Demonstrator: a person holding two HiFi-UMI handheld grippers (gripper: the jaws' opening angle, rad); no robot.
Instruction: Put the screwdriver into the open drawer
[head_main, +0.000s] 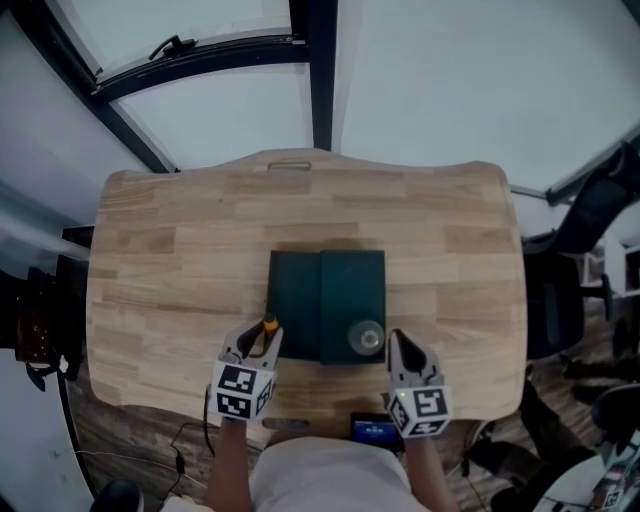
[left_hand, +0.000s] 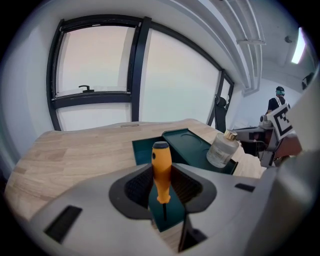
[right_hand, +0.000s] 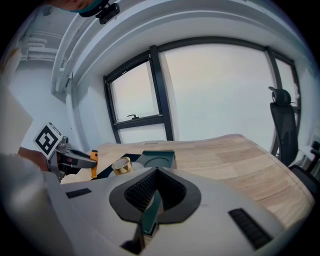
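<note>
An orange-handled screwdriver (head_main: 268, 325) (left_hand: 161, 170) stands upright between the pads of my left gripper (head_main: 258, 338) (left_hand: 161, 186), which is shut on its handle with the dark shaft pointing down. It hangs over the front left corner of the dark green box (head_main: 350, 285), beside the open drawer (head_main: 295, 300) (left_hand: 145, 150) that forms the box's left part. A glass bottle with a gold cap (head_main: 366, 337) (left_hand: 220, 150) (right_hand: 121, 165) stands on the box's right front. My right gripper (head_main: 405, 345) (right_hand: 156, 187) hovers at the box's front right corner, jaws together and holding nothing.
The box sits mid-front on a wooden table (head_main: 180, 250) with curved edges. Large windows with dark frames (head_main: 320, 70) stand behind it. An office chair (head_main: 600, 210) (right_hand: 280, 115) is to the right. A small blue-lit device (head_main: 375, 432) lies at the table's front edge.
</note>
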